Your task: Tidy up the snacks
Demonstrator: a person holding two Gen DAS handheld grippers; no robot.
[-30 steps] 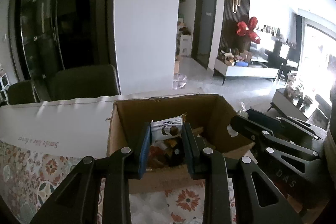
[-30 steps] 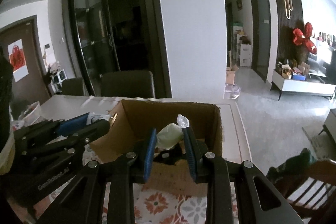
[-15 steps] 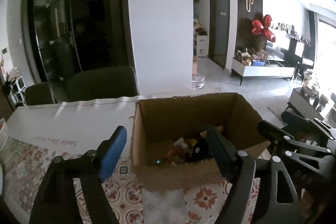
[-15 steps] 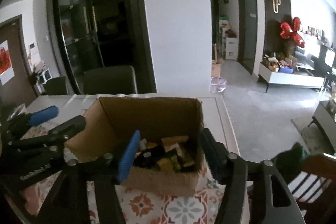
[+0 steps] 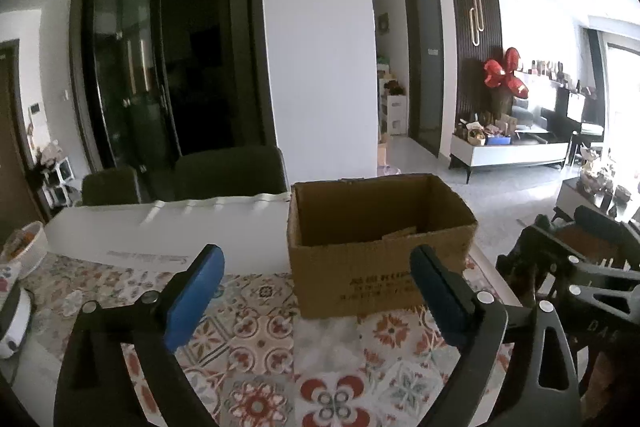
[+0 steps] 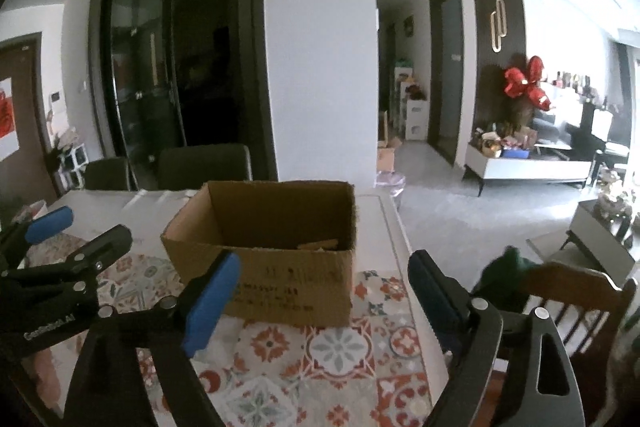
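Note:
An open brown cardboard box (image 5: 380, 259) stands on the patterned tablecloth; it also shows in the right wrist view (image 6: 280, 267). From this low angle its contents are mostly hidden; only a cardboard flap shows inside. My left gripper (image 5: 316, 291) is open and empty, a little in front of the box. My right gripper (image 6: 324, 299) is open and empty, also in front of the box. The right gripper shows at the right edge of the left wrist view (image 5: 572, 267), and the left gripper at the left edge of the right wrist view (image 6: 60, 255).
The table (image 5: 160, 235) has a white far part and a patterned cloth (image 5: 260, 347) near me. Dark chairs (image 5: 228, 171) stand behind it. A bowl (image 5: 24, 247) sits at the left. A wooden chair (image 6: 580, 299) with a green cloth stands at the right.
Both grippers opened and let their snack packets drop into the box. Both then pulled back and lower, away from the box.

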